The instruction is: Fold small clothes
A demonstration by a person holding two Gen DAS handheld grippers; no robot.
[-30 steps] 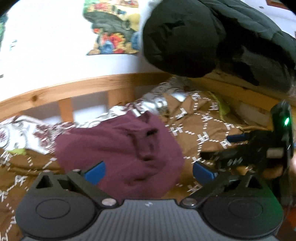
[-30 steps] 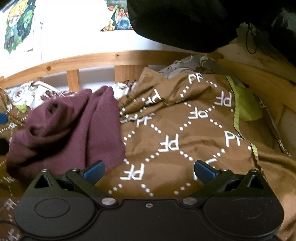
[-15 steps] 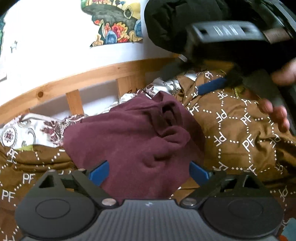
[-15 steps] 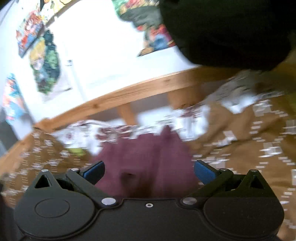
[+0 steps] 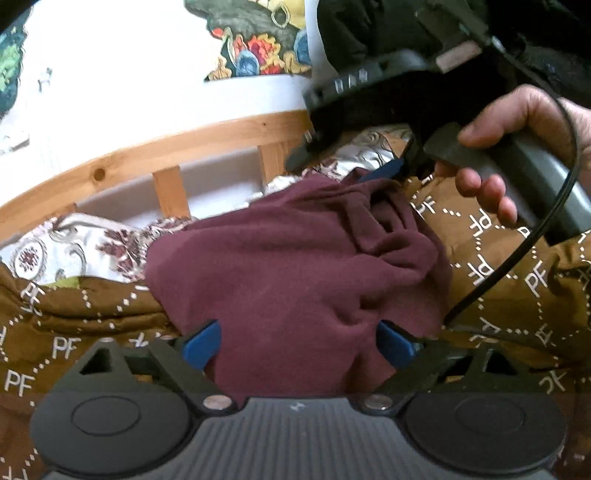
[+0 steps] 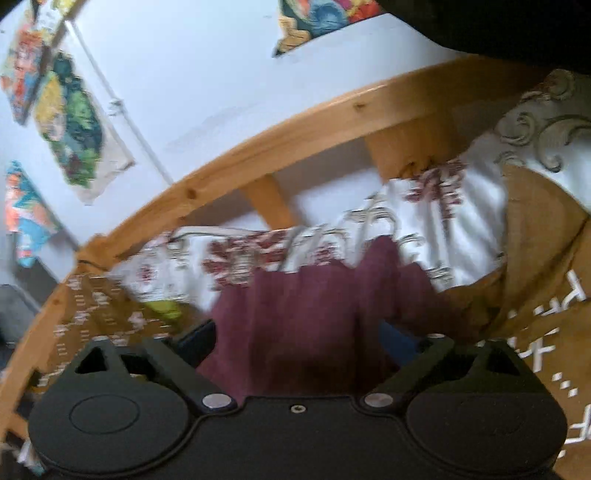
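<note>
A crumpled maroon garment point(image 5: 295, 266) lies on a brown bedspread point(image 5: 517, 288) printed with white "PF" letters. My left gripper point(image 5: 299, 347) is low at the garment's near edge. Its blue fingertips point(image 5: 201, 347) stand wide on either side of the cloth and the jaws are closing. A hand point(image 5: 517, 122) holds my right gripper at the garment's far right corner, where one blue fingertip point(image 5: 384, 171) shows. In the blurred right wrist view the garment point(image 6: 314, 314) lies between the wide fingers of the right gripper point(image 6: 299, 339), whose jaws are also closing.
A wooden bed rail point(image 5: 184, 147) with slats runs behind the bedding, in front of a white wall with colourful pictures point(image 5: 258, 48). A white floral sheet point(image 5: 74, 251) lies at the back left. A dark jacket point(image 5: 388, 29) hangs at the top right. A black cable point(image 5: 517, 251) trails from the right gripper.
My right gripper swung left from the brown bedspread to the garment's far side. My left gripper sank toward the garment's near edge. Both pairs of jaws narrowed a little.
</note>
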